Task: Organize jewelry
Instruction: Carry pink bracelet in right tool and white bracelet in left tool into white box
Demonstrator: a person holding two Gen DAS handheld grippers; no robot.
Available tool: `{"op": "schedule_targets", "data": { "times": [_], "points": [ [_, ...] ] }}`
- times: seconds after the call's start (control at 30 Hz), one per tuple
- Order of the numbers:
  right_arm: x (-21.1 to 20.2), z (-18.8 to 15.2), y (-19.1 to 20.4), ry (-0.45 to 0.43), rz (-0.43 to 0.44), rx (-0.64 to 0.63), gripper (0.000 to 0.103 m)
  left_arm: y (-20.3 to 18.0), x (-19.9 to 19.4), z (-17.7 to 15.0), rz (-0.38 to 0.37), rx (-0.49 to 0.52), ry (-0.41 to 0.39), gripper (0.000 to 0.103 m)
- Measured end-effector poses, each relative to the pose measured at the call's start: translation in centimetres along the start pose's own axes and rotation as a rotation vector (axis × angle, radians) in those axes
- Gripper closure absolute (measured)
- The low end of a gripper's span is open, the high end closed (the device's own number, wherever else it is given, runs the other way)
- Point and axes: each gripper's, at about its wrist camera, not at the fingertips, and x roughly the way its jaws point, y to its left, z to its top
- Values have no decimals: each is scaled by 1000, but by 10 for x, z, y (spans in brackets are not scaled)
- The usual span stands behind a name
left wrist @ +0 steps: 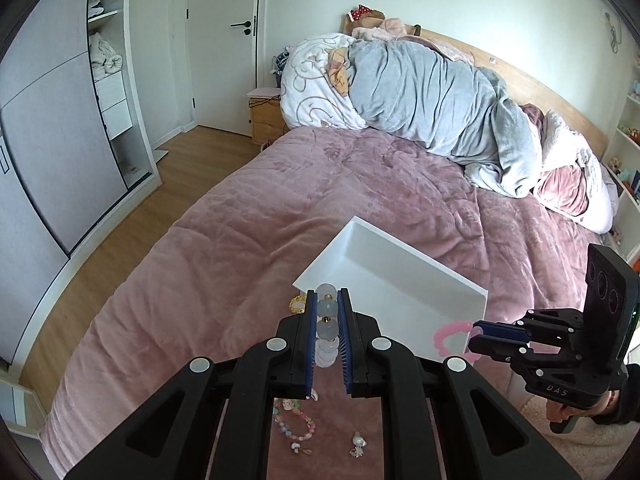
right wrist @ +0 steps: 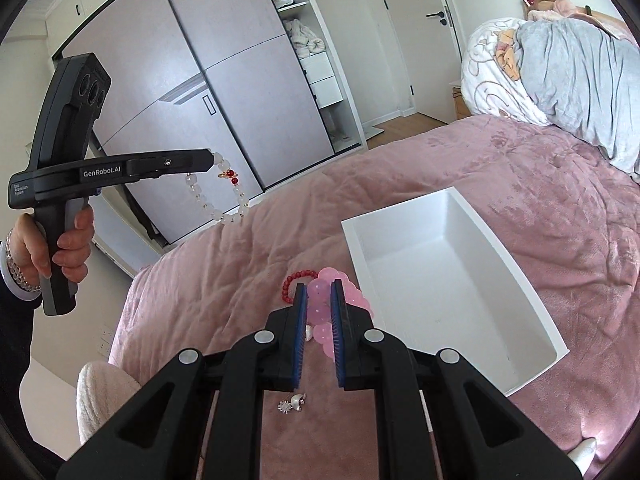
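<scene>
Holding both closed: my left gripper [left wrist: 327,320] pinches the white bead bracelet [left wrist: 326,326], my right gripper [right wrist: 319,312] the pink bead bracelet [right wrist: 320,312], beside the white tray [right wrist: 532,280].

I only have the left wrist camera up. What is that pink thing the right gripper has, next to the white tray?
Observer: The right gripper is shut on a pink bead bracelet, held beside the near left corner of the white tray.
Operator: Does the white bracelet I'm holding have anything besides white beads?
Observer: Yes. The white bead bracelet hangs as a loop from the left gripper, and it has red beads with a small gold charm.
Operator: Any jewelry I'm missing on the bed?
Observer: A red bead bracelet lies on the pink blanket, just left of the right gripper's fingertips.
</scene>
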Motion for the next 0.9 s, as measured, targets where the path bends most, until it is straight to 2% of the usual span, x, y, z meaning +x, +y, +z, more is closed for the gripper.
{"op": "schedule_targets", "data": {
  "times": [0.2, 0.33, 0.43, 0.67, 0.9],
  "points": [
    [-15, 14, -15, -54, -33, 33, 91, -23, -4, 37, 38, 67, 19, 88],
    [-20, 21, -24, -66, -49, 54, 91, -46, -17, 68, 22, 112, -34, 88],
    [-22, 23, -27, -74, -68, 56, 91, -60, -14, 81, -20, 90, -70, 88],
    [-28, 24, -39, -80, -95, 71, 91, -85, 35, 84, -87, 46, -50, 88],
    [-29, 21, -60, -77, -110, 106, 91, -96, 97, 73, -94, 25, -3, 88]
  ]
}}
